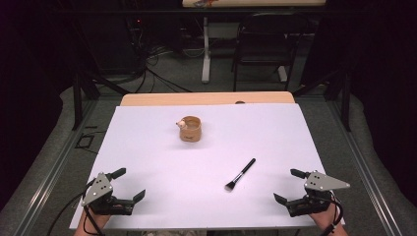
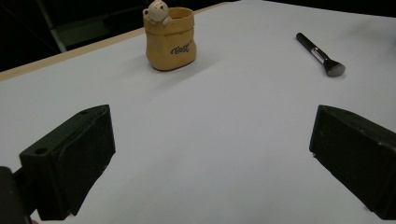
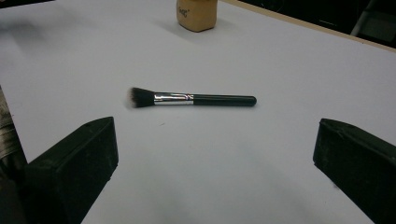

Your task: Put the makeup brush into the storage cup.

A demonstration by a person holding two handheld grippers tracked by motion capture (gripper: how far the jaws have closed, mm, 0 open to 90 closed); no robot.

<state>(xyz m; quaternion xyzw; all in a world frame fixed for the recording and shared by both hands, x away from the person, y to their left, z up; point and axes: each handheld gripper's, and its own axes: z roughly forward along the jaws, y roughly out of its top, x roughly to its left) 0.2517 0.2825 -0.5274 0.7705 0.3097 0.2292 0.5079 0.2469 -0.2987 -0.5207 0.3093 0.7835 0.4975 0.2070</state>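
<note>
With both tongs wide and empty, you're at the start: reach your right gripper [image 1: 291, 186] forward-left to the black-handled, silver-ferruled makeup brush [image 1: 240, 174], bound, I judge, for the small yellow sack-shaped ceramic pot [image 1: 190, 129] beyond it, left gripper [image 1: 127, 183] idle.

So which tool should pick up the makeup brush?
Probably the right tool: the makeup brush lies nearer it and directly between its open jaws in the right gripper view. The left tool is farther away.

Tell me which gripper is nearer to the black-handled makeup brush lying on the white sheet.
Right. The right gripper sits open just beyond the black-handled makeup brush, on its bristle side; the left gripper, also open, rests across the white sheet, much farther off.
</note>
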